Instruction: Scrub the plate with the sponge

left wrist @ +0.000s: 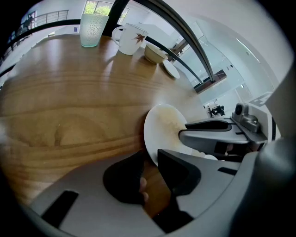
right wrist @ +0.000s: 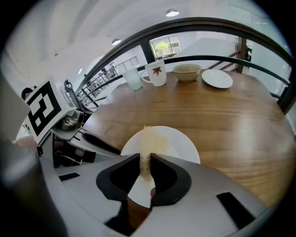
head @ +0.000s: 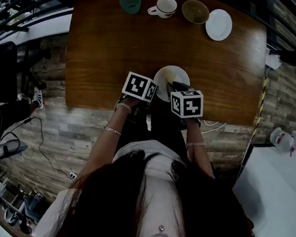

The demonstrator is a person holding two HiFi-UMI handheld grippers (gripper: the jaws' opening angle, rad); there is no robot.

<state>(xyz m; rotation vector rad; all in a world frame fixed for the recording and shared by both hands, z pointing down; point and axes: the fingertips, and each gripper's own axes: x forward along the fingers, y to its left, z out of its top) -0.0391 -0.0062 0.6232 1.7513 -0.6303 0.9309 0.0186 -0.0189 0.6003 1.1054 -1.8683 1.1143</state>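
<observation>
- Wooden table (head: pixel 108 44) carries the plate (head: pixel 173 73) near its front edge, between both grippers.
- Only the right gripper view shows the right gripper (right wrist: pixel 145 161) clamped on the thin sponge (right wrist: pixel 149 139). It stands edge-down on the plate, long axis running away from the jaws.
- Left gripper (left wrist: pixel 150 156) jaws stand apart at the plate's rim; contact unclear.
- From the head view the sponge is hard to make out.

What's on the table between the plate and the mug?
Nothing. There is only bare wooden table between the plate and the mug. The right gripper view shows it best, and the head view shows it too.
</observation>
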